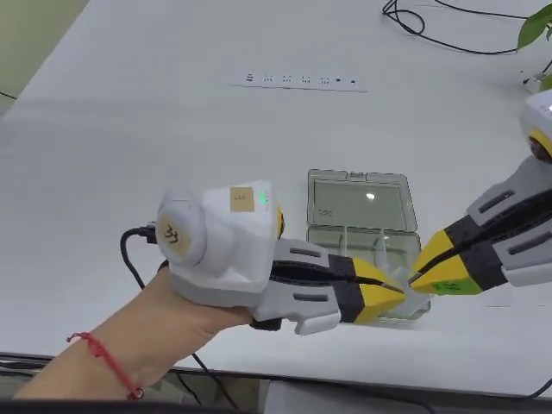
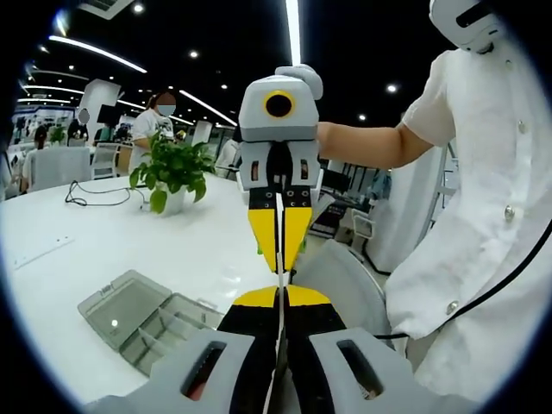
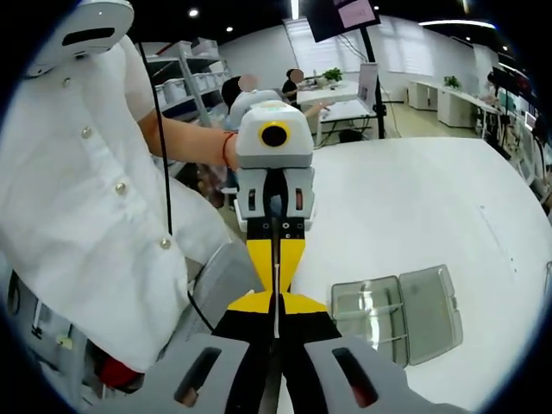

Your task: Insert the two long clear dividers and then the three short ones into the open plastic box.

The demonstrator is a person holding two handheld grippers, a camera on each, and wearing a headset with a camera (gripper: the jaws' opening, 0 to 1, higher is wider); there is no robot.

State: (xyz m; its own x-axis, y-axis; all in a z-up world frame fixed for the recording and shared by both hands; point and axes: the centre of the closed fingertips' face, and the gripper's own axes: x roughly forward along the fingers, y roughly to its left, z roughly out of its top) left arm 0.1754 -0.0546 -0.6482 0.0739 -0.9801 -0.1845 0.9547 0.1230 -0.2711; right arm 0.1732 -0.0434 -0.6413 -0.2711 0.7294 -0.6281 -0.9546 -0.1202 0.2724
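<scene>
The open clear plastic box [image 1: 321, 235] lies on the white table, lid flat behind the base, with dividers standing in the base. It also shows as box [image 2: 129, 315] and box [image 3: 405, 315]. My left gripper [image 1: 398, 294] and right gripper [image 1: 416, 278] meet tip to tip over the box's near right corner. A small clear divider [image 1: 407, 285] sits between them, and both look shut on it. From the left gripper [image 2: 280, 295], the right gripper [image 2: 279, 266] faces me. From the right gripper [image 3: 276, 299], the left gripper [image 3: 276, 283] faces me.
A white power strip [image 1: 302, 81] lies far back on the table. Black cables [image 1: 431, 26] and a potted plant [image 2: 172, 168] sit at the far right corner. The table's front edge runs close below the box. A black cord [image 1: 134, 259] trails from the left gripper.
</scene>
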